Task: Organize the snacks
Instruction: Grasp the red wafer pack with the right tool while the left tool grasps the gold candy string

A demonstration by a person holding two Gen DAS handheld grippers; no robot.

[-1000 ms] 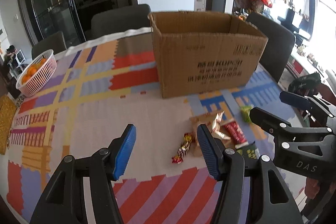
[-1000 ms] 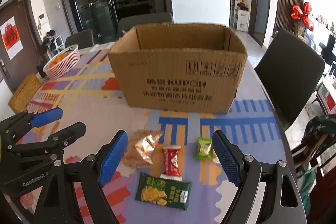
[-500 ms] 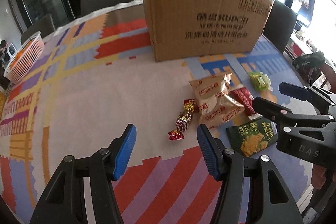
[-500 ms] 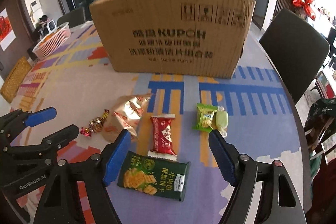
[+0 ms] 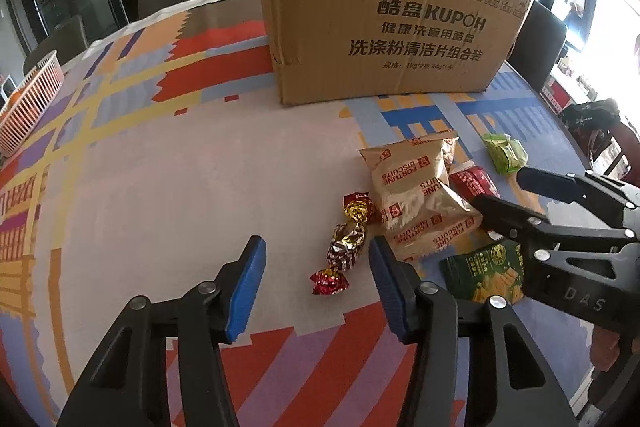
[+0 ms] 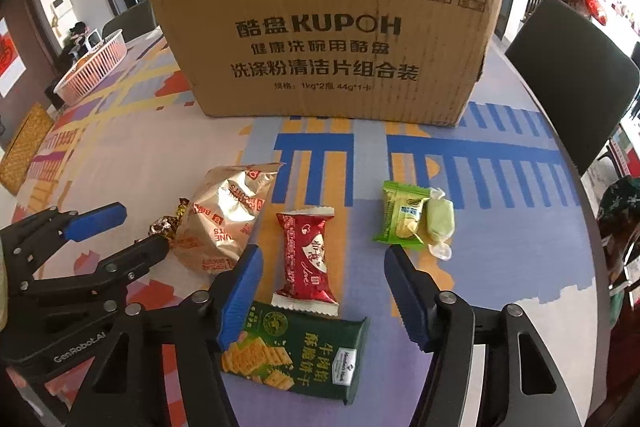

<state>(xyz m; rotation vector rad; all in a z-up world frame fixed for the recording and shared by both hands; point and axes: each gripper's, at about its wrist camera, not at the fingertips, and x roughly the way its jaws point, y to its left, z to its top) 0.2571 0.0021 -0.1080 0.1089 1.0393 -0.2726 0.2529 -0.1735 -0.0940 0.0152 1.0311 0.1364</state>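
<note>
A large brown cardboard box [image 5: 384, 19] [image 6: 328, 39] stands upright at the back of the patterned table. Loose snacks lie in front of it. They are a gold biscuit bag [image 5: 416, 199] [image 6: 224, 223], foil-wrapped candies [image 5: 348, 239], a red packet [image 6: 306, 259], a dark green cracker packet [image 6: 296, 351] and a light green packet [image 6: 400, 215]. My left gripper [image 5: 316, 243] hovers just above the candies, jaws closing, pressing on nothing. My right gripper [image 6: 323, 255] hovers over the red packet, which shows between its closing fingers, untouched.
A pink basket of oranges [image 5: 28, 99] sits at the table's far left. Dark chairs [image 6: 572, 79] stand behind and to the right of the table. The table's curved edge runs close on the right. A pale green candy [image 6: 440, 223] lies by the light green packet.
Both grippers have come down and closer to the snacks, so the box now fills the upper view. Both pairs of jaws have narrowed, the right more than the left.
</note>
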